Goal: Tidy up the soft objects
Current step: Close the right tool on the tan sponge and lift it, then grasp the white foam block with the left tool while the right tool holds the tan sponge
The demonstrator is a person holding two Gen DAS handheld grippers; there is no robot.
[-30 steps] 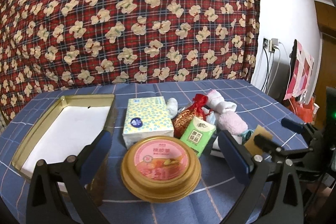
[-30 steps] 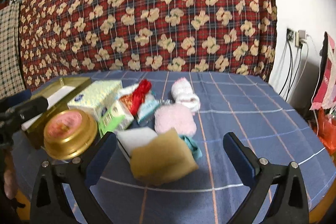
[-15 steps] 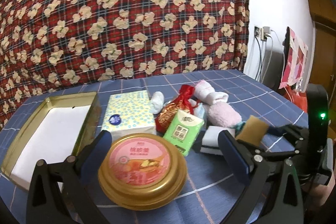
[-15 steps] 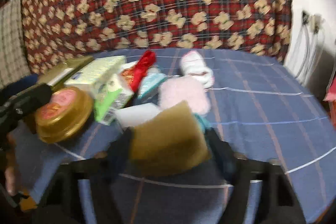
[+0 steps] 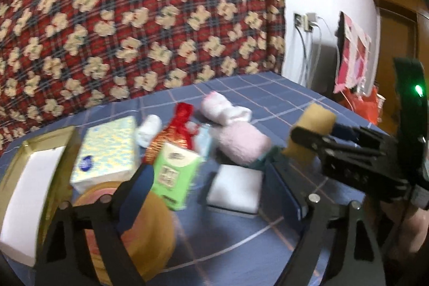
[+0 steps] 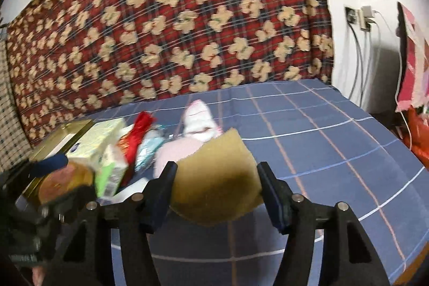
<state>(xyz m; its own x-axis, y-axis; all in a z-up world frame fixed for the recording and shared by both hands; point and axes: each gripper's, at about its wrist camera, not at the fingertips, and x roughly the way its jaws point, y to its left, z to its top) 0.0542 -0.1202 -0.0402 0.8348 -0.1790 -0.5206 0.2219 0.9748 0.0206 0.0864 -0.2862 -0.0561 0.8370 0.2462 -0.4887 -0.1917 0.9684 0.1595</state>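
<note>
Desk [image 6: 308, 125]: 1 tan rectangular sponge [image 6: 217, 178] pinched by closing right gripper [image 6: 215, 192] | 2 tissue packs | left gripper [image 5: 214, 195] spread, closing, empty.

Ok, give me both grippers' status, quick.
Left gripper: closing, nothing gripped yet; the green tissue pack sits between its fingers.
Right gripper: closing on the tan rectangular sponge, pads pressing its sides.

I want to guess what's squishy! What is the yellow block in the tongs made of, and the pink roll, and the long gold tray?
The yellow block looks like sponge foam: matte, rough, slightly bulging between the closing right tongs. The pink roll seems fluffy fabric, maybe a towel: fuzzy, rounded edges. The gold tray looks like thin metal: shiny rim.
</note>
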